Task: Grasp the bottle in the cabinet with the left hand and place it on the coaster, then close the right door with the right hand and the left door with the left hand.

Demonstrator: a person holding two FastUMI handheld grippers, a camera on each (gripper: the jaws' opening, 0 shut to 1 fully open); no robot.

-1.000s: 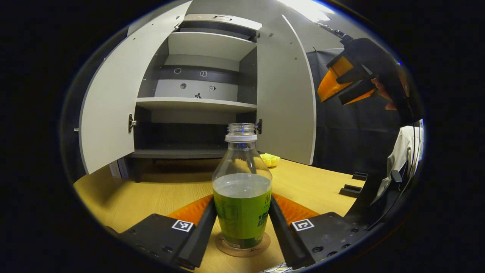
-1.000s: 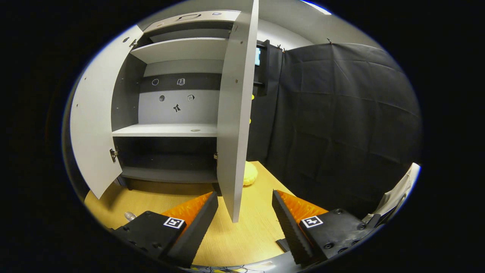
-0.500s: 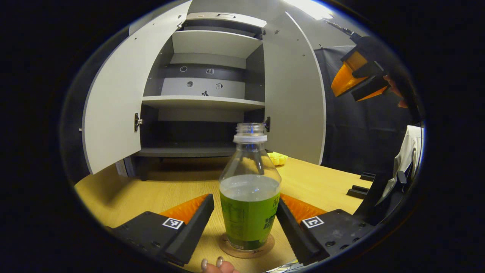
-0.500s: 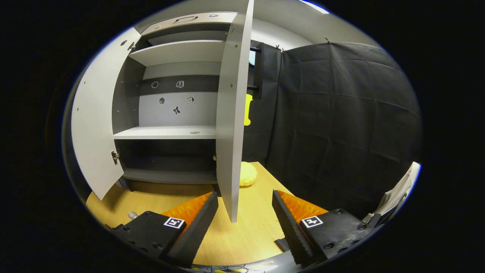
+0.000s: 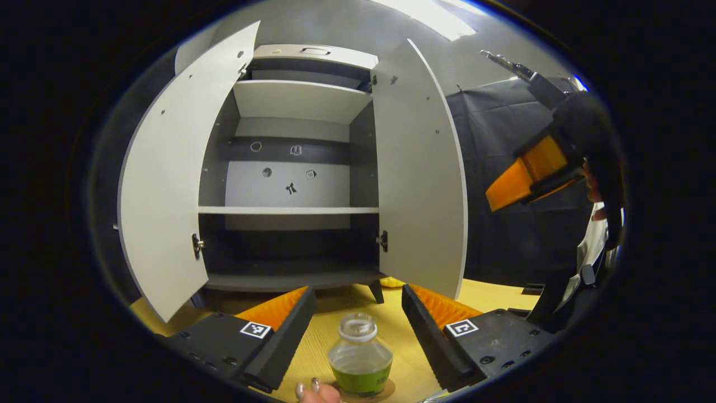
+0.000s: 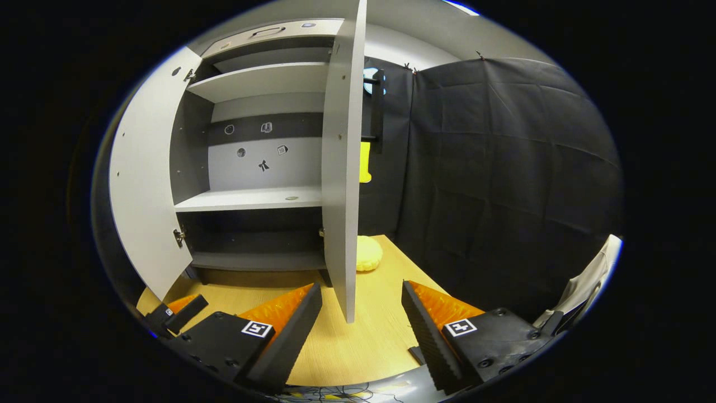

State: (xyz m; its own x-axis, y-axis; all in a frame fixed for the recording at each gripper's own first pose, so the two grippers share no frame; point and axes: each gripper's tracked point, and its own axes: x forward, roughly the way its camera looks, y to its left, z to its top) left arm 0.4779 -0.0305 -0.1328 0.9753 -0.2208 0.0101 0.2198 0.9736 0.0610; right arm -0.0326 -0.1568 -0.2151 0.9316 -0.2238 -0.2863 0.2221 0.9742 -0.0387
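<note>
Lifted away from the bottle (image 5: 359,356), my left gripper (image 5: 358,327) now hangs above it with fingers spread, leaving the bottle upright on the coaster (image 5: 385,390) on the table (image 6: 358,341). My right gripper (image 6: 361,324) waits spread near the right door's (image 6: 340,162) edge; both doors stand open.

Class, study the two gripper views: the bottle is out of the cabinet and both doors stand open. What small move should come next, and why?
Probably the right gripper should ease against the outer face of the right door and start pushing it shut. The bottle already stands on the coaster, the left gripper is open above it, and the right door's edge sits between the right gripper's open fingers.
</note>
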